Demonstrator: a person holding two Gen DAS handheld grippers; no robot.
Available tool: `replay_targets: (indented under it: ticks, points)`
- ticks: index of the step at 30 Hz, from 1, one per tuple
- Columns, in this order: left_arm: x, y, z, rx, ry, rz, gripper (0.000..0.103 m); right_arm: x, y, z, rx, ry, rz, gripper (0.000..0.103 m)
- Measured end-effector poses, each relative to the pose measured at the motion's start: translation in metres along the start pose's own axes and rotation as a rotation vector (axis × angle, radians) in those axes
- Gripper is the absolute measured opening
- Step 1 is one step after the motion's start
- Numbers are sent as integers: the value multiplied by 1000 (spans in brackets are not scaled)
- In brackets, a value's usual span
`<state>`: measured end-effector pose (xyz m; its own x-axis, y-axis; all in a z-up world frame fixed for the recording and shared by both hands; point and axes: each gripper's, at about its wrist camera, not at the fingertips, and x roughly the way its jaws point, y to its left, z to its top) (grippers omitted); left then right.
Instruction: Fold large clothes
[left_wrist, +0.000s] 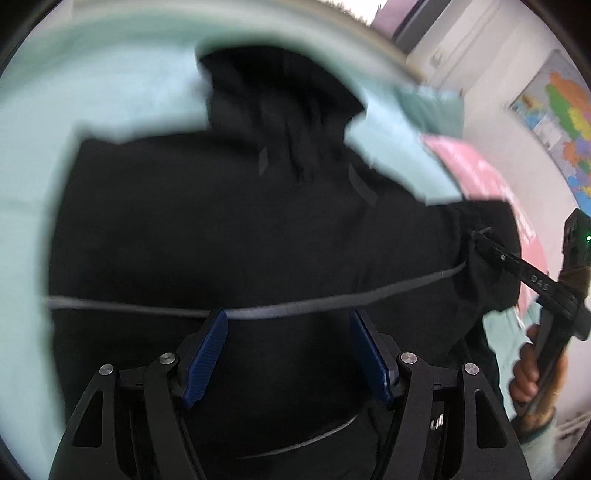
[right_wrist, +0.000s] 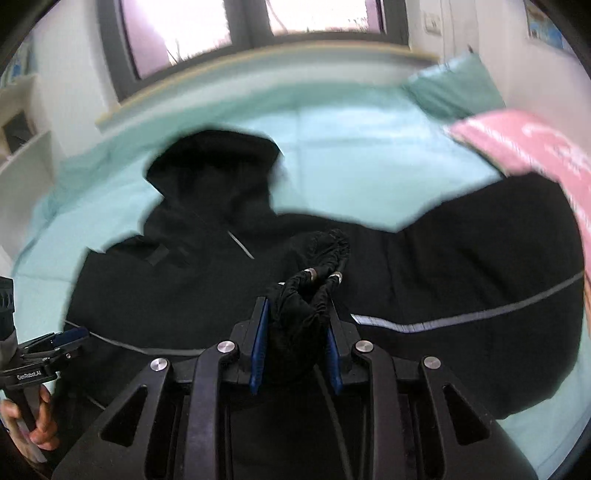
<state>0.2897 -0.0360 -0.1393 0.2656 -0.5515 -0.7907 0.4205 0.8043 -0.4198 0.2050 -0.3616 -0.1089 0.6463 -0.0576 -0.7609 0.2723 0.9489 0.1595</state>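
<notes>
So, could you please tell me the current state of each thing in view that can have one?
Black hooded jacket: spread on the bed, not yet folded, hood lying flat.
Sleeve cuff: bunched up and pinched between the blue pads.
Right hand-held gripper: shut on the sleeve cuff.
Left hand-held gripper: open, holding nothing, over the jacket.
Pink cloth: lying on the bed beside the jacket.
Teal pillow: resting at the bed's far corner.

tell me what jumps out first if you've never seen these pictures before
A big black hooded jacket sprawls across the pale mint bedsheet, hood toward the window, a thin grey stripe crossing its body. The right gripper is shut on a bunched black cuff in the middle of the right wrist view, while the left gripper hangs open over the jacket. A pink cloth lies at the right edge.
</notes>
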Motion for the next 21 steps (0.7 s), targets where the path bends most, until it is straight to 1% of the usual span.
replay_targets:
  ticks: [1, 3, 4, 5, 6, 8, 10, 11, 12, 13, 14, 15, 16, 17, 18, 19, 21]
  points:
    - [8, 5, -4, -13, 6, -2, 70, 12, -6, -7, 9, 36, 4, 31]
    - [12, 10, -12, -10, -17, -3, 70, 39, -20, -24, 35, 111, -3, 31]
    - [12, 10, -14, -8, -23, -3, 70, 46, -25, -29, 40, 130, -1, 32]
    - [10, 10, -17, 3, -22, 6, 70, 53, -30, -33, 42, 143, 4, 35]
    - [8, 7, -18, 22, -19, 20, 70, 55, -36, -36, 50, 152, 22, 36]
    - [8, -1, -24, 79, -12, 70, 70, 49, -44, -36, 75, 163, 51, 38]
    - [4, -11, -30, 119, -23, 136, 70, 32, -49, -32, 106, 147, 69, 41]
    - [1, -14, -30, 118, -32, 147, 70, 20, -49, -28, 110, 121, 61, 48]
    - [-4, -18, -31, 116, -44, 134, 70, 2, -45, -25, 103, 74, 33, 54]
    - [-10, -25, -32, 117, -63, 102, 70, -14, -40, -21, 88, 26, 23, 57]
    - [-18, -33, -34, 122, -93, 75, 70, -24, -35, -16, 76, -7, 37, 59]
    - [-24, -41, -35, 130, -125, 74, 70, -34, -27, -12, 59, -31, 63, 59]
    - [-30, -48, -37, 138, -157, 89, 70, -38, -14, -9, 29, -41, 73, 59]
    - [-32, -55, -38, 145, -183, 120, 70, -37, -1, -7, -9, -38, 57, 59]
    - [-30, -57, -38, 147, -191, 152, 70, -31, 11, -7, -43, -23, 39, 59]
    - [-27, -57, -37, 142, -185, 170, 70, -21, 19, -9, -61, -3, 31, 59]
    - [-11, -45, -37, 97, -140, 193, 70, 9, 24, -18, -55, 52, 43, 59]
